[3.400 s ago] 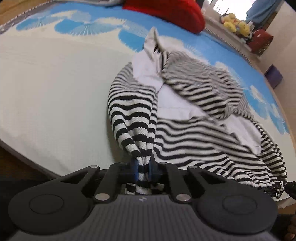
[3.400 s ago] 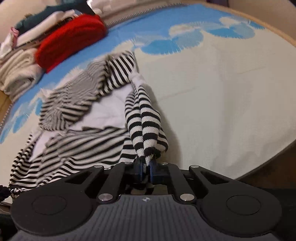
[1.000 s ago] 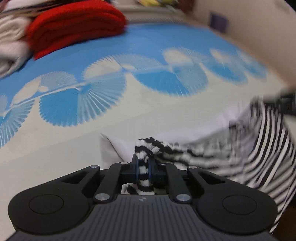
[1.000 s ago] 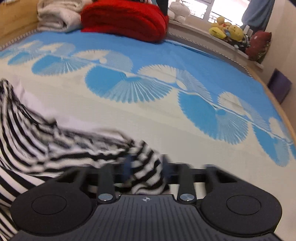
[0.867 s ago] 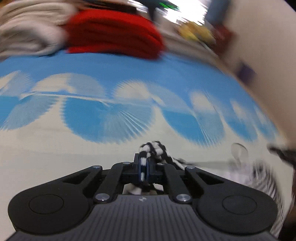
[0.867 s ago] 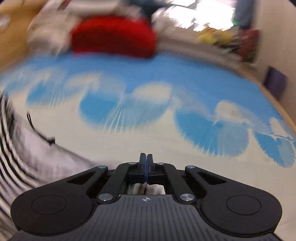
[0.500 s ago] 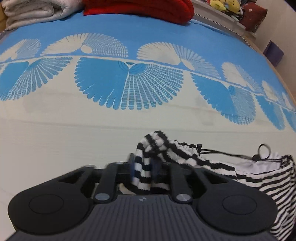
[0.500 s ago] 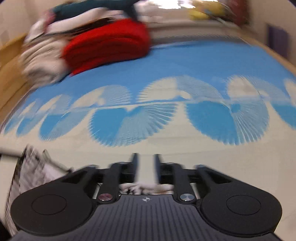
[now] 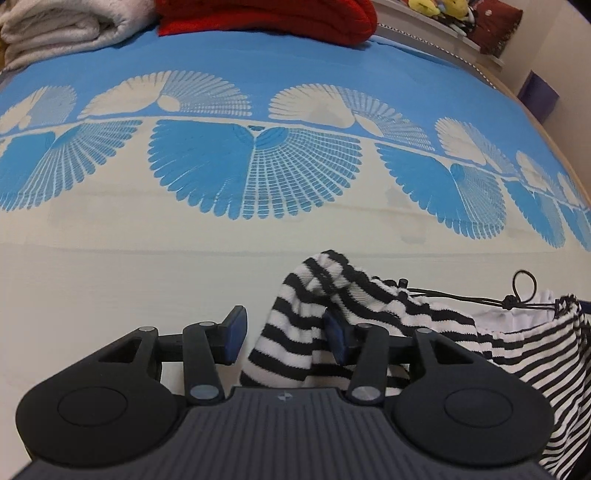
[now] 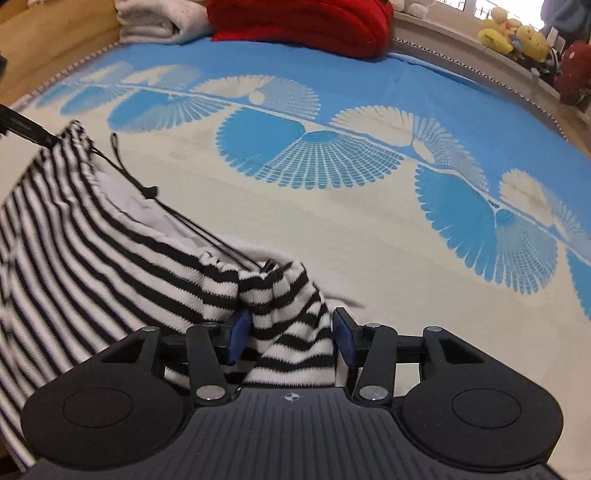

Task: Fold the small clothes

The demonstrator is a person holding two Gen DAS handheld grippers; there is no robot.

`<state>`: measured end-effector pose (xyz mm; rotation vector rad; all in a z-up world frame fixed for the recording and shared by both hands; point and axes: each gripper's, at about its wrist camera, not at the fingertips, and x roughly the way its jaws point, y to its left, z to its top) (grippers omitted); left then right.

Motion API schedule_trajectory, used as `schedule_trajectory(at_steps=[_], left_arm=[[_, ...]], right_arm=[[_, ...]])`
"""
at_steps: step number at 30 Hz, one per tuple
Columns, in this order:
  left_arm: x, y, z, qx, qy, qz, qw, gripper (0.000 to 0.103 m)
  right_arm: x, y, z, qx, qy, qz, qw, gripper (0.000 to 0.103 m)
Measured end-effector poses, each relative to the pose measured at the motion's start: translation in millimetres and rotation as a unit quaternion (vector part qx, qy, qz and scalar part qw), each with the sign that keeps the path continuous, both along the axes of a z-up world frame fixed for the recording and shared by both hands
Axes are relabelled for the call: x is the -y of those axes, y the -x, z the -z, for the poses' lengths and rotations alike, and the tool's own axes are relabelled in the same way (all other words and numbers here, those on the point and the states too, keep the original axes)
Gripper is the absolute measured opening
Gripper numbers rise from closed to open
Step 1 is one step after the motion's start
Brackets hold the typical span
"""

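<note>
Both the left hand-held gripper (image 9: 283, 335) and the right hand-held gripper (image 10: 291, 336) stand apart, jaws just released, around a striped garment (image 10: 92, 258) on the bed (image 9: 110, 266), lower frame.

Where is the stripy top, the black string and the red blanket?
stripy top (image 10: 284, 325): right wrist view, bunched corner between the fingers.
black string (image 9: 524, 284): left wrist view, the loop.
red blanket (image 10: 303, 22): right wrist view, its folded front.

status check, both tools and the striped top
Left tool open, jaws just widened, striped top loose between. Right tool open, fabric between. Nothing in the way.
</note>
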<state>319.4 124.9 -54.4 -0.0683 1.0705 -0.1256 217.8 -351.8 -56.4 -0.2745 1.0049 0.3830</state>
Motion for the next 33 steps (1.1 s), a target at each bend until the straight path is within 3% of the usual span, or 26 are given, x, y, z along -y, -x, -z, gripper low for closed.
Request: schedule_trajectory(at_steps=[1, 2, 3, 4, 6, 7, 8, 10, 12, 14, 17, 18, 21, 24, 28, 31, 33], left_arm=[[2, -1, 1, 0.001, -0.003, 0.002, 1.0000, 0.047], [4, -1, 1, 0.004, -0.006, 0.004, 1.0000, 0.037], [5, -2, -1, 0.009, -0.006, 0.006, 0.9999, 0.002], [3, -1, -6, 0.021, 0.003, 0.004, 0.9998, 0.003], [-4, 2, -22, 0.074, 0.025, -0.023, 0.9967, 0.003], [-6, 3, -28, 0.097, 0.037, -0.028, 0.9942, 0.004], [-4, 4, -32, 0.119, 0.039, -0.026, 0.9918, 0.004], [11, 0, -25, 0.118, -0.002, -0.009, 0.9930, 0.004], [24, -7, -3, 0.070, -0.042, 0.001, 0.9967, 0.004], [25, -14, 17, 0.031, -0.059, -0.015, 0.9977, 0.004], [10, -19, 34, -0.002, -0.027, -0.056, 0.9981, 0.006], [8, -18, 37, -0.010, -0.026, -0.061, 0.9978, 0.012], [6, -14, 34, -0.009, -0.031, -0.056, 0.9979, 0.027], [-6, -3, 17, -0.007, -0.012, -0.073, 0.9972, 0.049], [-32, 29, -24, 0.009, 0.076, -0.072, 0.9944, 0.060], [-42, 61, -46, -0.005, 0.084, -0.059, 0.9947, 0.060], [-48, 85, -52, -0.006, 0.077, -0.060, 0.9953, 0.059]], right_arm=[[-4, -1, 0, 0.006, 0.007, -0.007, 1.000, 0.015], [-6, -1, -4, 0.019, 0.009, -0.010, 1.000, 0.009], [-3, -2, -13, 0.048, -0.004, 0.002, 0.999, 0.007], [5, -4, -27, 0.081, -0.034, 0.029, 0.996, 0.007], [32, -9, -56, 0.158, -0.112, 0.124, 0.973, 0.007], [46, -13, -63, 0.175, -0.143, 0.178, 0.958, 0.007], [50, -18, -60, 0.171, -0.149, 0.206, 0.952, 0.007], [33, -30, -42, 0.145, -0.072, 0.198, 0.967, 0.007], [8, -38, -20, 0.121, 0.005, 0.176, 0.977, 0.007], [-7, -46, -2, 0.098, 0.034, 0.166, 0.981, 0.007], [-21, -55, 31, 0.038, 0.085, 0.161, 0.982, 0.014], [-24, -56, 44, 0.008, 0.104, 0.159, 0.982, 0.026], [-28, -48, 43, 0.024, 0.134, 0.167, 0.977, 0.047], [-7, -31, 14, 0.034, 0.058, 0.204, 0.977, 0.048], [34, 10, -46, 0.068, -0.026, 0.249, 0.966, 0.051], [62, 50, -73, 0.060, -0.092, 0.277, 0.955, 0.058], [75, 77, -74, 0.034, -0.132, 0.292, 0.947, 0.059]])
